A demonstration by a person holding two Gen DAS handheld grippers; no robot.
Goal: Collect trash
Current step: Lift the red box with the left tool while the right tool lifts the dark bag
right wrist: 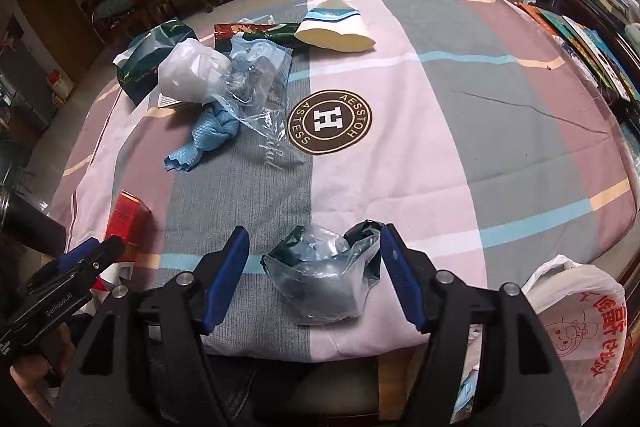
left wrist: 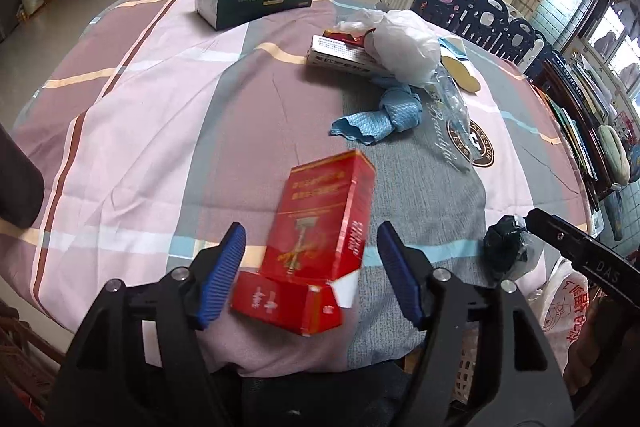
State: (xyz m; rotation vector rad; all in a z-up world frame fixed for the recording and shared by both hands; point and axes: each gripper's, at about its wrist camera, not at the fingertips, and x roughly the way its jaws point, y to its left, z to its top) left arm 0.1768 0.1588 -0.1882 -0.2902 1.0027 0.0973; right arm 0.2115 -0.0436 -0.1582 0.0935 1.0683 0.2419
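Both grippers wide open over trash at the table's near edge.
Left gripper (left wrist: 312,269) straddles a red box (left wrist: 316,239); right gripper (right wrist: 314,277) straddles a crumpled wrapper (right wrist: 324,283), touching neither.

Two low, forward views, shared tablecloth (left wrist: 168,99).
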